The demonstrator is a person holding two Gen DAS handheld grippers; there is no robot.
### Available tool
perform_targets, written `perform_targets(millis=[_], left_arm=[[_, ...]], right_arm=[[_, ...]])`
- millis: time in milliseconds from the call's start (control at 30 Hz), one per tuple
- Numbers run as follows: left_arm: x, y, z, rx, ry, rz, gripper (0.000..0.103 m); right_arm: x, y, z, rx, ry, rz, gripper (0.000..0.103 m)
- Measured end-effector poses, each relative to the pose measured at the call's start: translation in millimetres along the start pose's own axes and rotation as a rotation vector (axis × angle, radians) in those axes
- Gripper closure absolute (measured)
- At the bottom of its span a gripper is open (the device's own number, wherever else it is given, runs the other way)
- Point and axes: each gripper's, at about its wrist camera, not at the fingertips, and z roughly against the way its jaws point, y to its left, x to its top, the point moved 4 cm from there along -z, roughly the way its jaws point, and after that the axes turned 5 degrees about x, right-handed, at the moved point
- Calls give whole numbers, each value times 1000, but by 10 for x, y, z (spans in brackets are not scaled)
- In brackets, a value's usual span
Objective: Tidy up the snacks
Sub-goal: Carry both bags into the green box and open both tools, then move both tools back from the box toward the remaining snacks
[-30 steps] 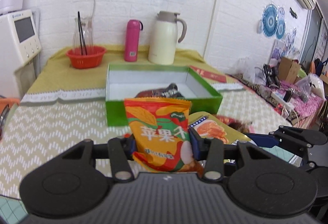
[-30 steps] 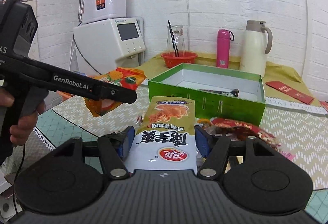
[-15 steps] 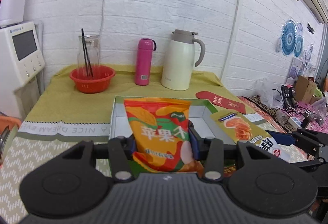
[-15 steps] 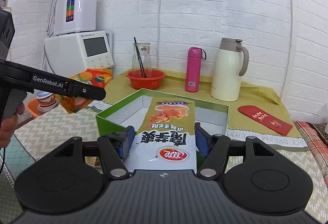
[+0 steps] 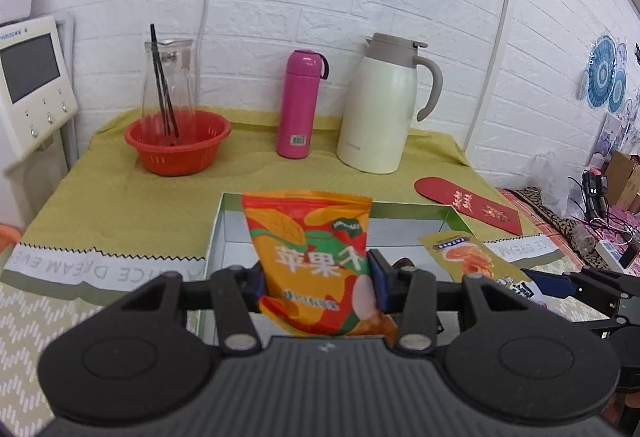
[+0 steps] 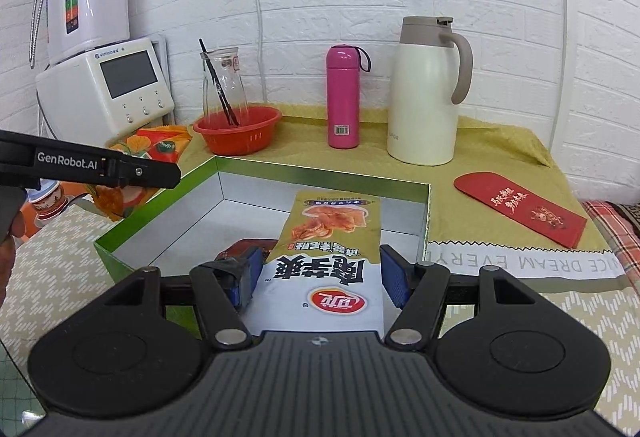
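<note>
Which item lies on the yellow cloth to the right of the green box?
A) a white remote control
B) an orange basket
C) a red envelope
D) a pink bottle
C: the red envelope lies flat on the yellow cloth just right of the green box.

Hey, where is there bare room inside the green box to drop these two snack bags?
The far half of the green box shows bare white floor, along the back wall and the left wall. The near middle is crowded: a dark red packet lies there, under the beige chip bag. The orange snack bag hangs over the near left part.
</note>
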Motion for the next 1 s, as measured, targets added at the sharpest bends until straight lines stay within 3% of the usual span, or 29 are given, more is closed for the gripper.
perform_targets(millis=[267, 367, 433, 467, 567, 1000], left_arm=[[-12, 33, -229, 13, 28, -10, 58], [-16, 2, -240, 16, -2, -47, 57], [-21, -13, -202, 42, -41, -45, 3], [-19, 1, -160, 76, -80, -19, 0], [3, -9, -123, 134, -105, -25, 0], [-58, -23, 50, 150, -88, -39, 0]], right_arm=[[1, -115, -243, -5, 17, -9, 0], [-16, -102, -261, -23, -4, 43, 0], [-27, -62, -254, -44, -20, 96, 0], [-33, -46, -243, -45, -28, 112, 0], [-29, -17, -211, -29, -43, 131, 0], [-52, 94, -64, -28, -33, 129, 0]])
